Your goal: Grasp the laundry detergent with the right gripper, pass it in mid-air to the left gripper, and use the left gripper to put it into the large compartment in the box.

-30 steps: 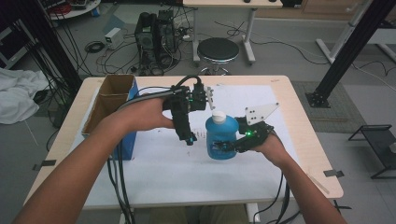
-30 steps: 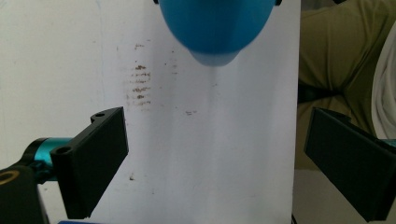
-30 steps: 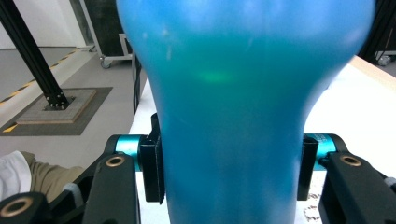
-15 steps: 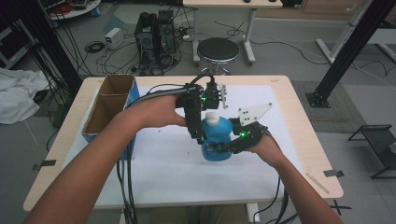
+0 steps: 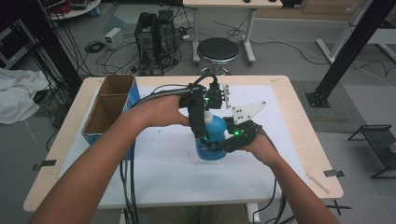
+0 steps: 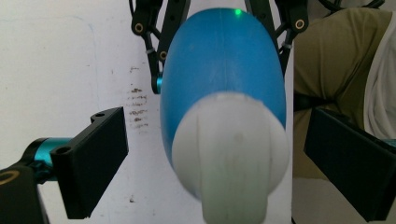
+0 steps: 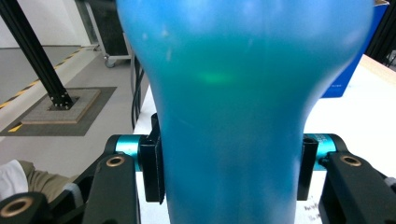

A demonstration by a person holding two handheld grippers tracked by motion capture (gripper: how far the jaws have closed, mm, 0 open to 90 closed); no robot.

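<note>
Blue bottle [image 5: 212,140] upright on white table cover [image 5: 163,168], squeezed by right gripper [image 5: 212,146]. Left gripper [image 6: 212,163] wide apart around white cap [image 6: 231,144], not touching. Could tip if bumped off-center.

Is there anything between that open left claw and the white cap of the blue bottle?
Nothing visible. The left gripper is open, its fingers standing apart on either side of the white cap with only gaps between. The right gripper clamps the blue bottle lower down.
</note>
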